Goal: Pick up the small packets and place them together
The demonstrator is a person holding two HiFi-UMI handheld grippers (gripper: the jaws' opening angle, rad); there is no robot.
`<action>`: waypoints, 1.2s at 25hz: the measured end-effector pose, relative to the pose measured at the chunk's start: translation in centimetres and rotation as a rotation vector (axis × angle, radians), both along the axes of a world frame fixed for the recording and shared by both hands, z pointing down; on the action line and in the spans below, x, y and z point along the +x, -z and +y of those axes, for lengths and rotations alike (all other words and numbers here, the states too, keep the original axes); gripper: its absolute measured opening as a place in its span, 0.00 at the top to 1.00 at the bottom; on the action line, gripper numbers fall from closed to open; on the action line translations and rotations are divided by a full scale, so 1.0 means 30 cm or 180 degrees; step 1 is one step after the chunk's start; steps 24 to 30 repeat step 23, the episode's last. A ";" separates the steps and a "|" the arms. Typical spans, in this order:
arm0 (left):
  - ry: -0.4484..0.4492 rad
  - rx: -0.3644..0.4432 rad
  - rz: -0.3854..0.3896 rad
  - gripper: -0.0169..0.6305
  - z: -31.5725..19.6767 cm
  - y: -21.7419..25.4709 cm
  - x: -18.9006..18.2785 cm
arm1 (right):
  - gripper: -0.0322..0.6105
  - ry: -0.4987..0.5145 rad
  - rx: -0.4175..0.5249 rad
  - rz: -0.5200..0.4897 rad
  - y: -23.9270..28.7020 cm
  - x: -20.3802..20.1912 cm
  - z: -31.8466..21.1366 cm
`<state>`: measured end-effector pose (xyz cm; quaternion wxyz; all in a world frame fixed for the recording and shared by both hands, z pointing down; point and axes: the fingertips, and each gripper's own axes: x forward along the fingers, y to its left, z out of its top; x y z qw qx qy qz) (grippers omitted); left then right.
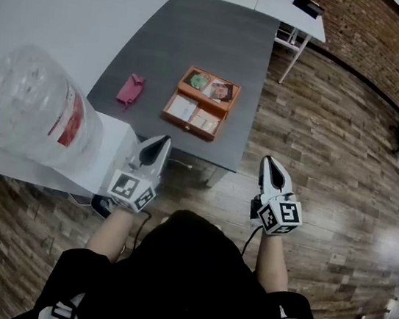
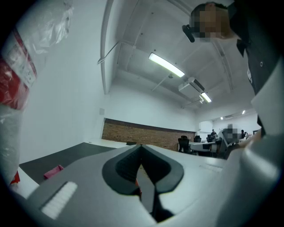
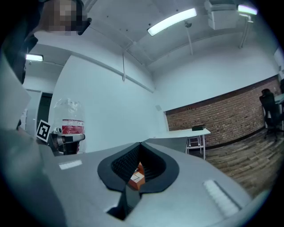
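Matt dark-grey surface (image 1: 196, 35); glossy wood-plank floor (image 1: 322, 136); rough brick wall (image 1: 367, 31). Clear, crinkly plastic water jug (image 1: 29, 107). Pink pouch (image 1: 130, 89), seemingly cloth. Smooth grey plastic shells on left hand-held gripper (image 1: 163, 141) and right hand-held gripper (image 1: 267, 161), ribbed black pads (image 3: 123, 165).

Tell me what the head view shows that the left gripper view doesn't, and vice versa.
Only the head view: the packets in the orange tray, the right gripper and the wooden floor. Only the left gripper view: ceiling strip lights and distant office chairs. Both: the dark table, the pink pouch on it, the clear bottle with a red label, and the left gripper, jaws together.
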<state>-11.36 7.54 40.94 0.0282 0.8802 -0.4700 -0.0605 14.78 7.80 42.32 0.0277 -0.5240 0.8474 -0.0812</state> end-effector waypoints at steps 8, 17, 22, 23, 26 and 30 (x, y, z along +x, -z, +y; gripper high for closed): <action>0.0038 0.0095 0.0094 0.97 0.003 0.004 -0.039 | 0.95 0.0137 -0.0010 0.0071 -0.010 -0.082 -0.017; 0.0160 0.0036 0.0166 0.97 0.003 -0.008 -0.091 | 0.95 0.0158 -0.0039 0.0070 -0.016 -0.093 -0.021; 0.0171 -0.0043 0.0133 0.97 0.011 -0.056 -0.103 | 0.95 0.0127 -0.0041 0.0056 -0.019 -0.086 -0.020; 0.0172 -0.0053 0.0135 0.97 0.011 -0.063 -0.104 | 0.95 0.0117 -0.0043 0.0050 -0.019 -0.082 -0.020; 0.0172 -0.0053 0.0135 0.97 0.011 -0.063 -0.104 | 0.95 0.0117 -0.0043 0.0050 -0.019 -0.082 -0.020; 0.0172 -0.0053 0.0135 0.97 0.011 -0.063 -0.104 | 0.95 0.0117 -0.0043 0.0050 -0.019 -0.082 -0.020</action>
